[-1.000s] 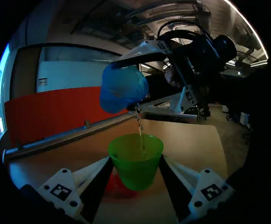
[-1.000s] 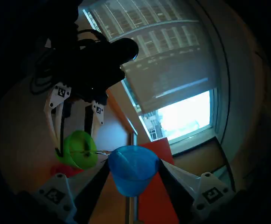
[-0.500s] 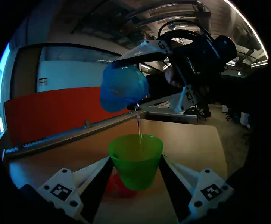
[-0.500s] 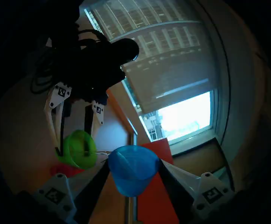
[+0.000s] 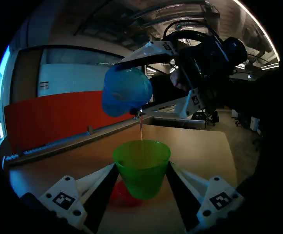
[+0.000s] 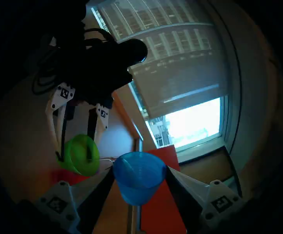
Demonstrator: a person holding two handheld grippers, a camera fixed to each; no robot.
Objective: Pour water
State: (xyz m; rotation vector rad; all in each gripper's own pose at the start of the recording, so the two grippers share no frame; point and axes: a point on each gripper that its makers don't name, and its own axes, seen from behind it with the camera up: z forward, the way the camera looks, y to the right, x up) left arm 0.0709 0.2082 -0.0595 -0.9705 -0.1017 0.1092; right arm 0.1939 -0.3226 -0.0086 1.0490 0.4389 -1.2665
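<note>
A green cup (image 5: 142,167) stands upright between the fingers of my left gripper (image 5: 141,183), which is shut on it just above the wooden table (image 5: 204,148). Above it my right gripper (image 5: 145,84) holds a blue cup (image 5: 122,91) tipped on its side, and a thin stream of water (image 5: 141,130) falls from its lip into the green cup. In the right gripper view the blue cup (image 6: 138,177) sits gripped between my right gripper (image 6: 139,187) fingers, with the green cup (image 6: 81,155) and the left gripper (image 6: 79,134) beyond it at left.
A red object (image 5: 122,194) lies on the table under the green cup, partly hidden. A red wall panel (image 5: 55,113) and a rail run along the table's far edge. A bright window (image 6: 192,121) with blinds fills the background of the right gripper view.
The blue cup has shifted slightly left and up. The stream of water has thinned. The green cup and left gripper have stayed put.
</note>
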